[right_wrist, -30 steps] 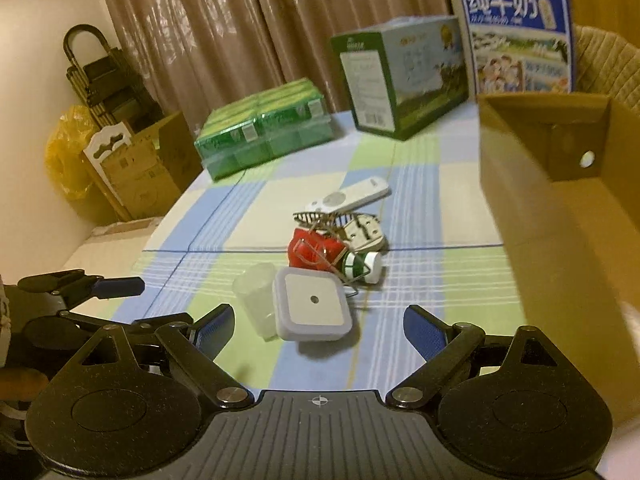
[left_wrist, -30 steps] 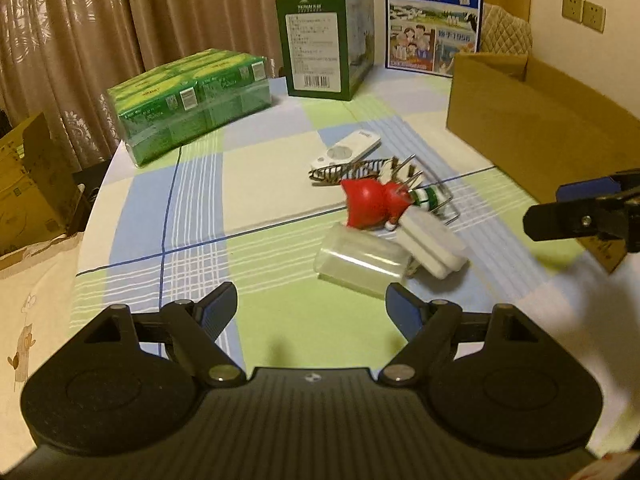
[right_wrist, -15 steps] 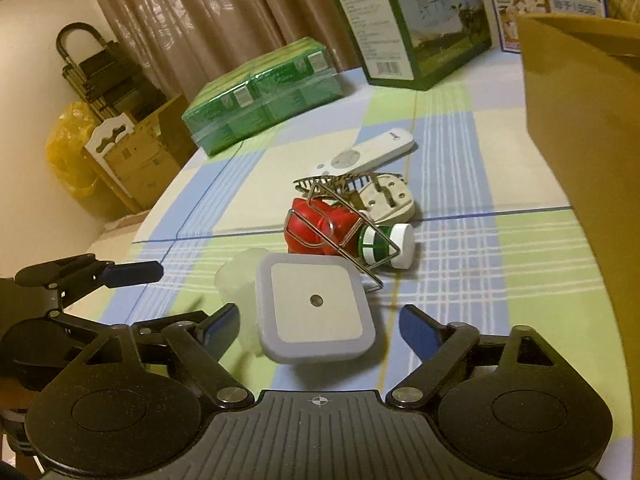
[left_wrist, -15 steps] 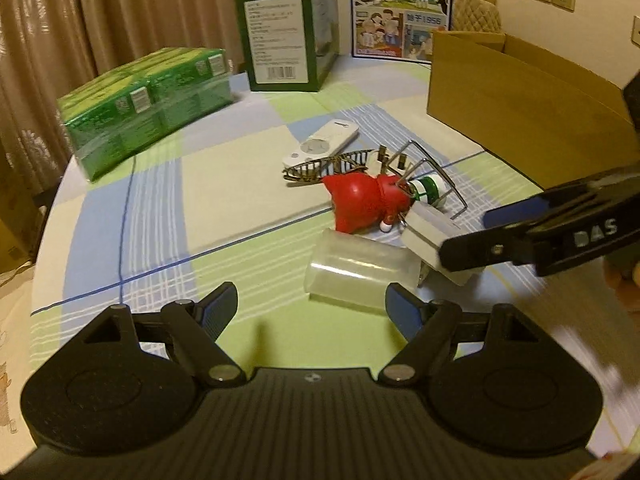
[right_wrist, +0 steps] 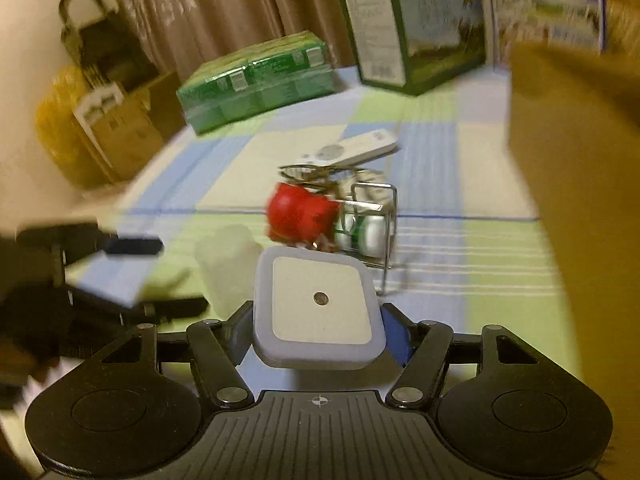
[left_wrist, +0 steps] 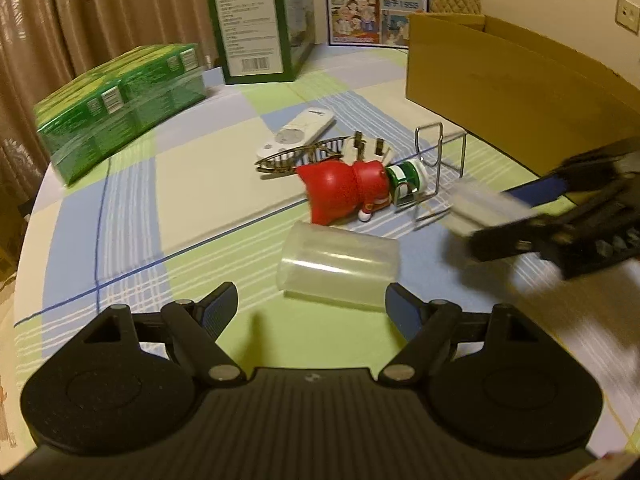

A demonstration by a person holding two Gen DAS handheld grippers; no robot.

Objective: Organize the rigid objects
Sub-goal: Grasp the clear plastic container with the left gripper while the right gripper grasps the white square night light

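A square white night light sits between the fingers of my right gripper. The jaws are closing and both pads touch its sides. In the left wrist view this gripper is a blur at the right, with the light in it. My left gripper is open, and a clear plastic cup lies on its side just beyond its fingertips. Behind the cup lie a red toy figure, a small green-and-white bottle, a wire rack, a white plug and a white remote.
An open cardboard box stands along the right of the checked tablecloth. A wrapped pack of green cartons, a tall green carton and a blue milk box line the far side. Boxes and bags sit off the table's left.
My right gripper dropped forward over the night light and its jaws narrowed onto it. My left gripper came lower and closer to the clear cup, still open.
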